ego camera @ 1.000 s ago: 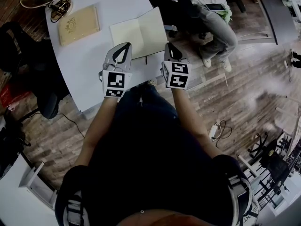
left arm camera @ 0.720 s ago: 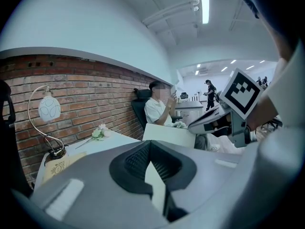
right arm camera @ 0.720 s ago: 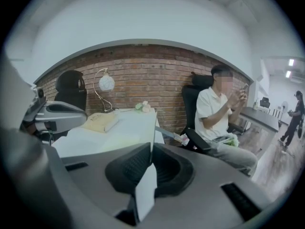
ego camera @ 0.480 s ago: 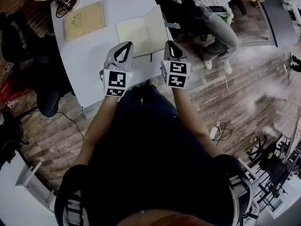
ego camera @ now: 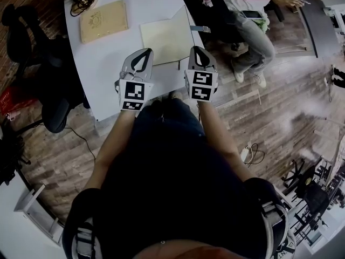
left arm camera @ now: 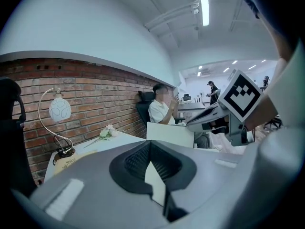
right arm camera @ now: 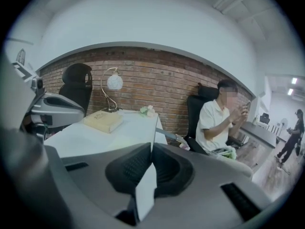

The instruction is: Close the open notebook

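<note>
Ahead, notebook point(ego camera: 163, 38) open (blank cream pages, right leaf tilted up); left gripper point(ego camera: 144, 51), right gripper point(ego camera: 194, 49): jaws together.

Shows a red brick wall point(right arm camera: 157, 87) behind a white counter point(ego camera: 102, 69), with a black office chair point(right arm camera: 77, 87) beside it and a curved globe lamp point(left arm camera: 59, 109) at its far end. Rests on a grey-brown wood-plank floor point(ego camera: 302, 85). Glows under a tube light point(left arm camera: 205, 4) on the white ceiling point(left arm camera: 219, 32).
</note>
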`<action>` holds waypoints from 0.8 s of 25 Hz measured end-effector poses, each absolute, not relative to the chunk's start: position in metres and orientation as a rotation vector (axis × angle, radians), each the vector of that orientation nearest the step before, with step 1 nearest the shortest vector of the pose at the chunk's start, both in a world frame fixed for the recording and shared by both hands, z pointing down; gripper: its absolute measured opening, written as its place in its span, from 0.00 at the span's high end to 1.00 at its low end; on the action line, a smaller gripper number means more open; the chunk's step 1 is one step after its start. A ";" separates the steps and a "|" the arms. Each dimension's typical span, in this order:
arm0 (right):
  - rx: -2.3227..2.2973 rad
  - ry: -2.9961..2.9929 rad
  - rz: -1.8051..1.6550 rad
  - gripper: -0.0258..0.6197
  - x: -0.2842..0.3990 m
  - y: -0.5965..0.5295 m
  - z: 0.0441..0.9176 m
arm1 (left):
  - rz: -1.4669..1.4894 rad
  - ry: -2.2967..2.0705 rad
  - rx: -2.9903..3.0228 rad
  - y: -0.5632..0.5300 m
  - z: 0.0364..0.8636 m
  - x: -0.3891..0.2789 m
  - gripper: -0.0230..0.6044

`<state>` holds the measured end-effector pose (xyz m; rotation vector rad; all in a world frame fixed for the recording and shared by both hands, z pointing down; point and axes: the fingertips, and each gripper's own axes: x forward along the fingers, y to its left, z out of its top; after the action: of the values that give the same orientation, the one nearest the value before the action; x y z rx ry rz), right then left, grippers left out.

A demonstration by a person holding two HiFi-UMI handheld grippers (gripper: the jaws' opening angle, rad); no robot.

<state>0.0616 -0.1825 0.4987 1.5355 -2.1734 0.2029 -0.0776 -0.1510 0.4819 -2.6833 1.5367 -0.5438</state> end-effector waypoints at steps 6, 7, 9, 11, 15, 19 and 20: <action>1.460 -2.206 0.161 0.92 0.049 -0.181 0.498 | -0.544 1.615 -2.648 -0.149 0.478 -0.082 0.95; 1.445 -2.209 0.153 0.92 0.048 -0.181 0.498 | -0.545 1.631 -2.643 -0.149 0.477 -0.081 0.95; 1.418 -2.219 0.139 0.92 0.048 -0.181 0.498 | -0.541 1.660 -2.628 -0.147 0.474 -0.079 0.95; 1.398 -2.234 0.126 0.92 0.048 -0.181 0.498 | -0.545 1.684 -2.612 -0.145 0.471 -0.077 0.95; 1.363 -2.264 0.112 0.92 0.047 -0.180 0.498 | -0.561 1.726 -2.583 -0.135 0.471 -0.073 0.95; 1.328 -2.287 0.080 0.92 0.040 -0.178 0.499 | -0.557 1.790 -2.544 -0.126 0.471 -0.078 0.95; 1.321 -2.293 0.075 0.92 0.038 -0.178 0.499 | -0.554 1.803 -2.536 -0.124 0.471 -0.079 0.95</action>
<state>0.0384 -0.1778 0.4990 1.3214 -2.2930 0.0747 -0.0788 -0.1245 0.4712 -2.5365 1.8035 -0.5540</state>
